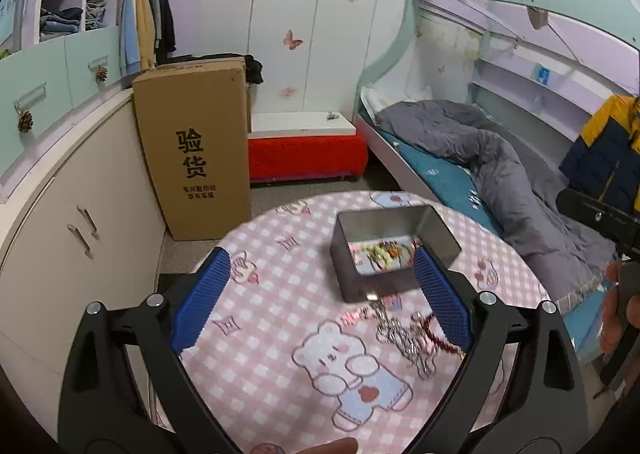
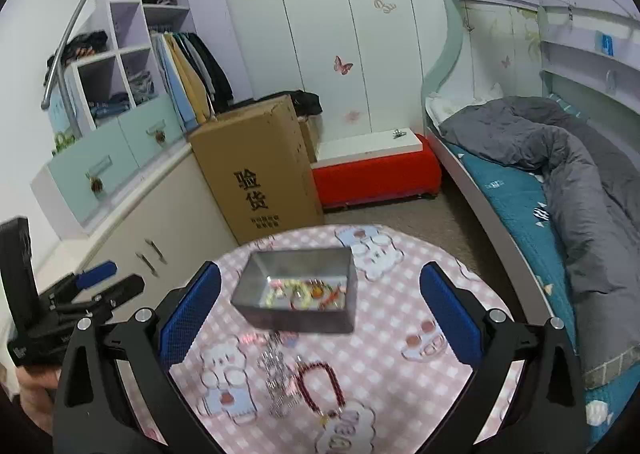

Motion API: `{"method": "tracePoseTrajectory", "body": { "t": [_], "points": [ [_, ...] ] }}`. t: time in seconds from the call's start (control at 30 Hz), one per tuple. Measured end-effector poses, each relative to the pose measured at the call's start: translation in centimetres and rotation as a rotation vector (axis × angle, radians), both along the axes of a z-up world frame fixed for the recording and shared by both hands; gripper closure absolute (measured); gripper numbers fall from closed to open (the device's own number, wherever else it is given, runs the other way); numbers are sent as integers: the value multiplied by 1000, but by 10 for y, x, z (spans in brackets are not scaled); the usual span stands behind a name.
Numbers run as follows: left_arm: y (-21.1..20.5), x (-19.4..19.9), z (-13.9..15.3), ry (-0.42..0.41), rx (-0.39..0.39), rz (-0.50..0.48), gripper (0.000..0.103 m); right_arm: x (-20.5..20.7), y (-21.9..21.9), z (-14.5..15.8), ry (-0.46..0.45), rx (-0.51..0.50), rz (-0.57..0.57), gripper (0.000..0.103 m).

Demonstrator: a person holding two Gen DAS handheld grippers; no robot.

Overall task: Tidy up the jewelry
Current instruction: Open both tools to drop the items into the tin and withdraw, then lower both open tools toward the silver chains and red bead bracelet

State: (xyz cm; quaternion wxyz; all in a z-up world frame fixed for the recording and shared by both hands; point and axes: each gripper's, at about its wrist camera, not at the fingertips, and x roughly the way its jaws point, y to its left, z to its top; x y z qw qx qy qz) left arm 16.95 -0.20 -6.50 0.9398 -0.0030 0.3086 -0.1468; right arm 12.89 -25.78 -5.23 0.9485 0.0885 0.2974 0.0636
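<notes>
Tin [image 2: 298, 318]: rectangular grey metal, open-topped, trinkets inside, long axis left-right.
Chain [image 2: 276, 382]: silvery links, near-far, nearer than tin.
Bead bracelet [image 2: 320, 386]: dark red loop, right of chain.
Left gripper [image 1: 320, 294]: wide, empty.
Right gripper [image 2: 320, 306]: wide, empty.

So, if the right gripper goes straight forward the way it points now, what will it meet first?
Probably the metal tin: it sits ahead between the open fingers of the right gripper, though slightly left of centre. The silver chain and red bead bracelet lie nearer but seem lower; depth is unclear.
</notes>
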Motion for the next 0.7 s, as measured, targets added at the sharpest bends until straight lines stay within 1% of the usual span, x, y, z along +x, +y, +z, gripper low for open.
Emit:
{"method": "tracePoseTrajectory", "body": {
  "t": [0.13,0.37,0.43,0.57,0.7],
  "points": [
    [-4,-10,-16,17,17,-27,12,-11,4,-18,48,-35,5,7],
    [-6,-15,-47,91,40,-37,12,-21,0,-48,129,-40,-5,7],
    [-7,-16,-53,104,49,-40,12,-22,-2,-58,156,-36,-18,7],
    [-12,-16,-62,136,65,-51,12,-24,-1,-69,183,-39,-9,7],
    [-24,-20,-71,155,69,-90,12,-25,4,-83,217,-45,9,7]
  ]
}}
